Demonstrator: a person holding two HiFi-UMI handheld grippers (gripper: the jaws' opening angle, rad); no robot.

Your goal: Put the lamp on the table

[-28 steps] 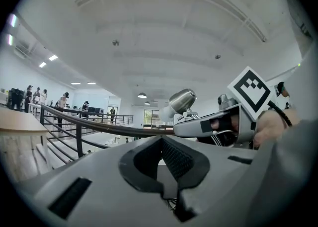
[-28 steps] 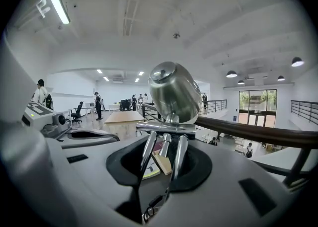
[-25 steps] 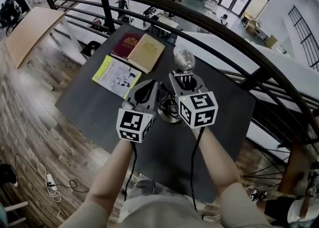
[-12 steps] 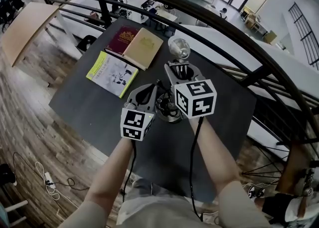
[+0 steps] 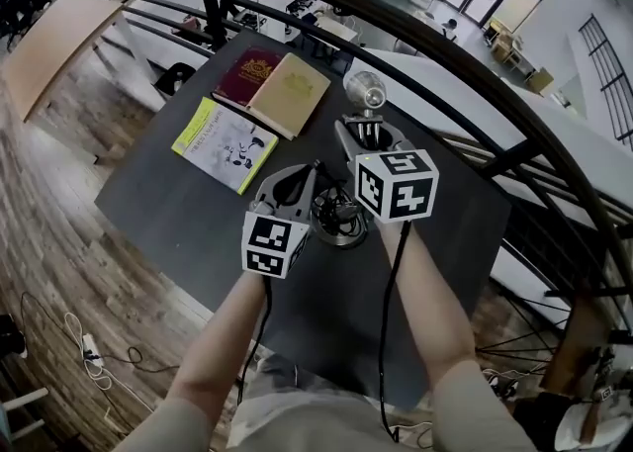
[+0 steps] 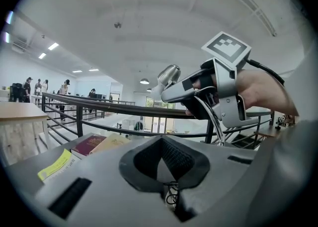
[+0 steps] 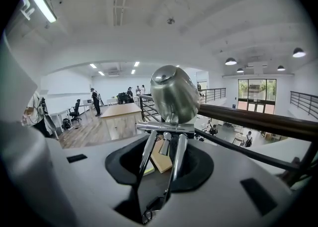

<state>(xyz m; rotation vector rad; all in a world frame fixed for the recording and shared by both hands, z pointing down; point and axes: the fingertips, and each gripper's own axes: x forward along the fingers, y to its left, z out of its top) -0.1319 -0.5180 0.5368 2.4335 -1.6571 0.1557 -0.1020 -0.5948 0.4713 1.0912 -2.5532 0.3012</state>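
Lamp [image 5: 370,97] stands upright over the dark counter [image 5: 168,198], its chrome stem clamped in the right gripper [image 5: 364,135] just under the shade. Its round base lies directly below, at or just above the counter. Left gripper [image 5: 297,181], jaws together on nothing, sits beside that base

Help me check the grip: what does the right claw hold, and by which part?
The right claw holds the lamp by its thin chrome rods, below the round head.
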